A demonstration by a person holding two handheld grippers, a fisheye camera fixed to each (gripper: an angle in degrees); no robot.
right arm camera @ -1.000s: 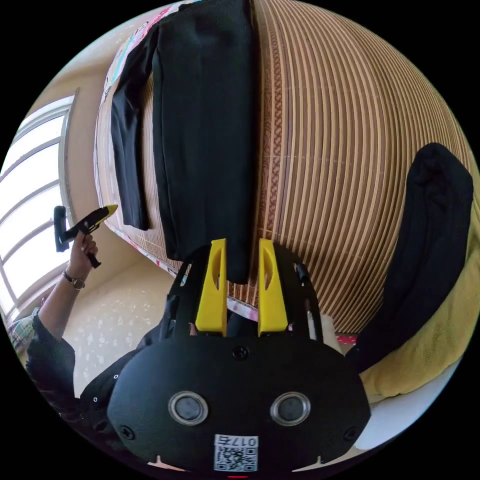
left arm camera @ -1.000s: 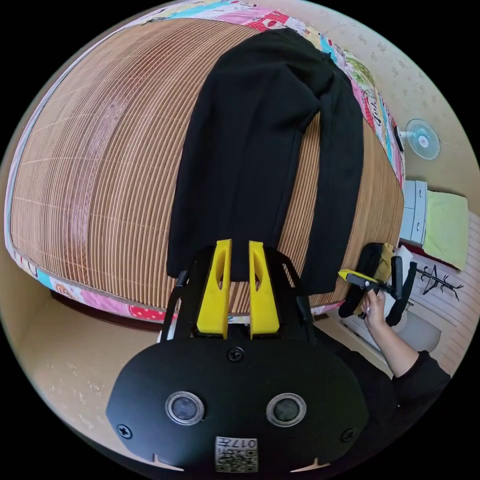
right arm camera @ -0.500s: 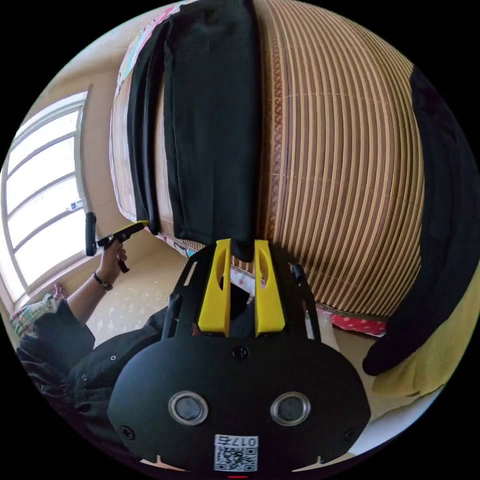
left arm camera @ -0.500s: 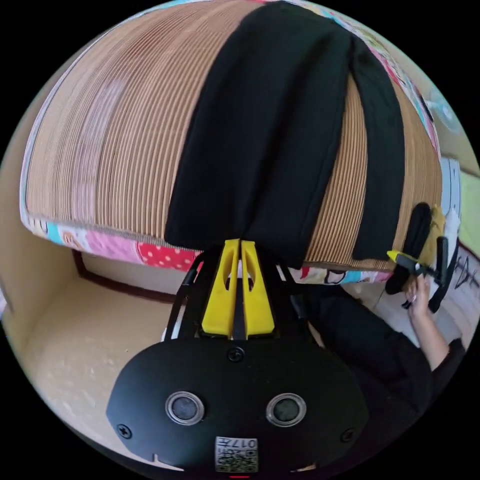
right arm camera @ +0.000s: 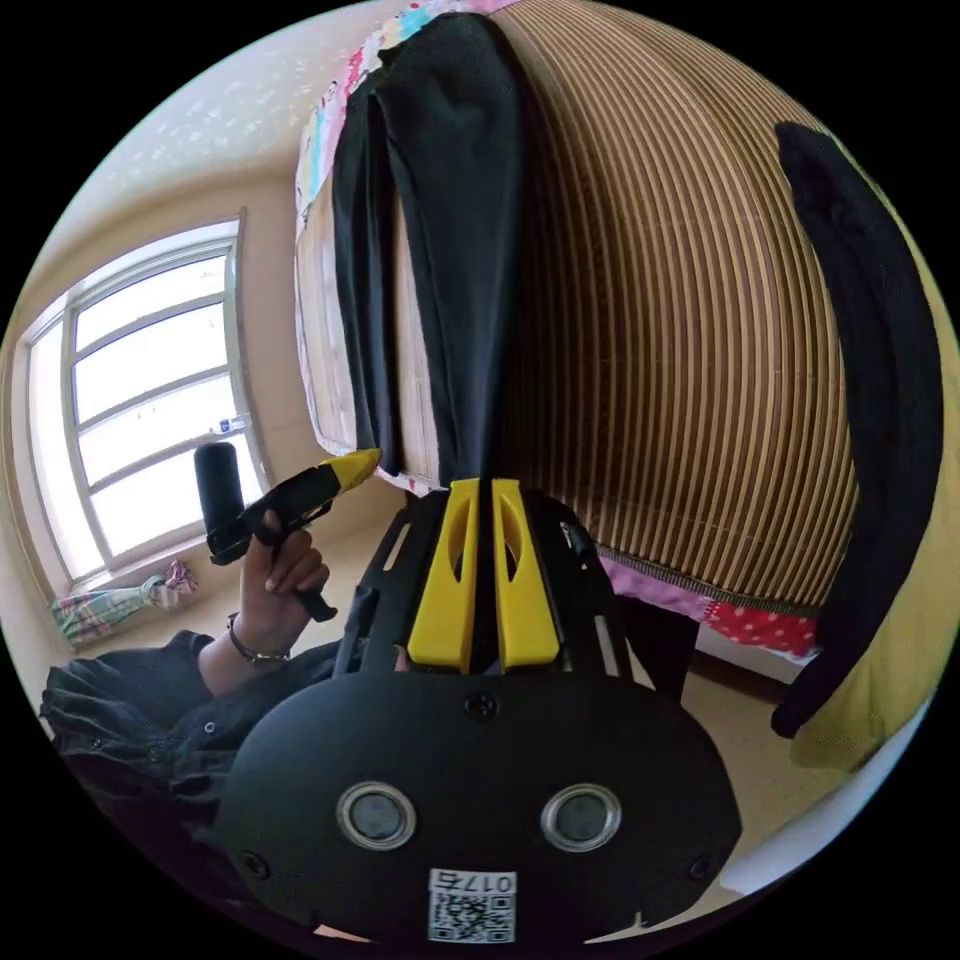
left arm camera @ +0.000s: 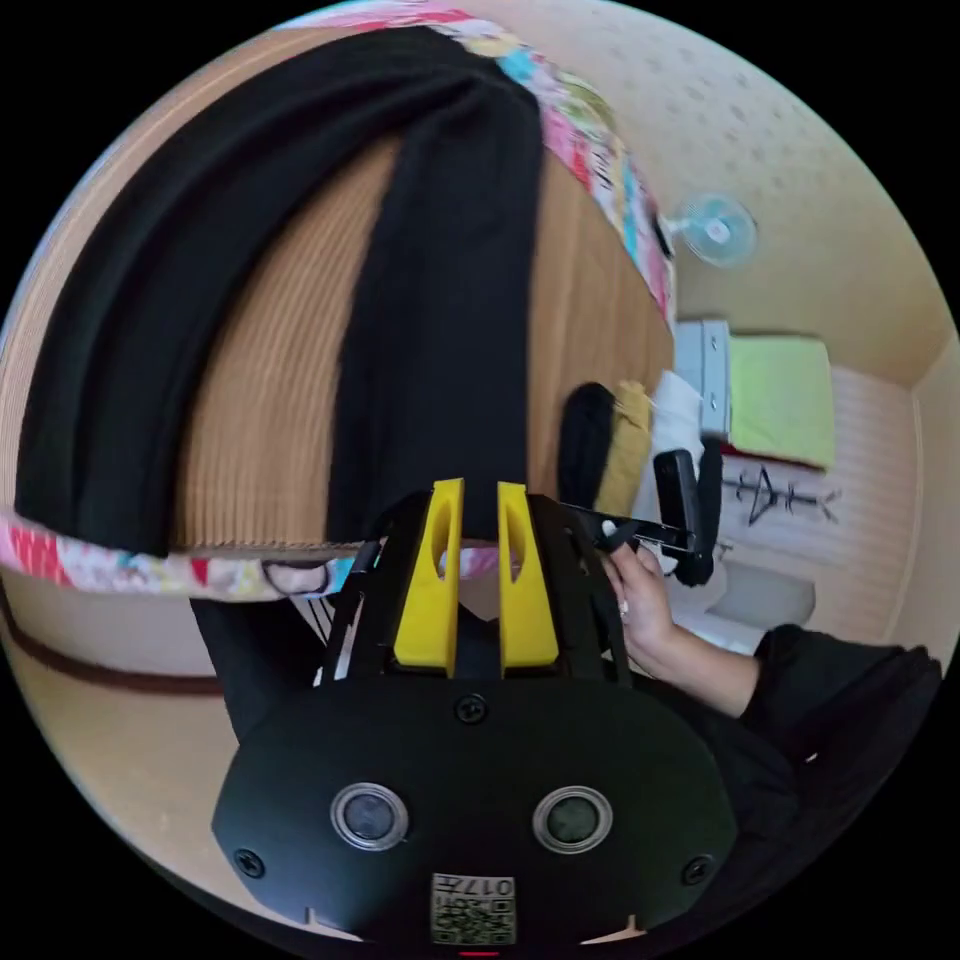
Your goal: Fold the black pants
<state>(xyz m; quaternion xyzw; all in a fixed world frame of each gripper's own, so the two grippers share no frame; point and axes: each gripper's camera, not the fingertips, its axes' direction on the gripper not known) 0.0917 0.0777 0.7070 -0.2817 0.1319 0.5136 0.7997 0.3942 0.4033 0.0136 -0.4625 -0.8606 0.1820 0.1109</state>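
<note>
While the black pants (left arm camera: 430, 330) lie spread on the bamboo mat (left arm camera: 265, 420) of the bed, one leg end is seen just beyond the tips of the left gripper (left arm camera: 478, 500), whose yellow jaws are held apart with the hem at or between the tips; contact cannot be told. The other leg (left arm camera: 150, 330) is draped off to the side of those jaws, reaching the mat's edge. Past the jaws, a hand (left arm camera: 640, 600) holding the right gripper is seen, with a wall fan (left arm camera: 712, 230), a green cloth (left arm camera: 780, 400) and a dark and a yellow item at the bed's edge behind it. From the right gripper view, the right gripper (right arm camera: 480, 490) is pressed nearly closed, with the hem of the pants (right arm camera: 460, 230) pinched between its jaws. Beside those jaws the left gripper (right arm camera: 345, 468) is held in a hand (right arm camera: 285, 570) before a window (right arm camera: 150, 400). Another black garment (right arm camera: 880, 400) on yellow fabric is cut off at the frame edge. Motion blur softens the left gripper view.
</note>
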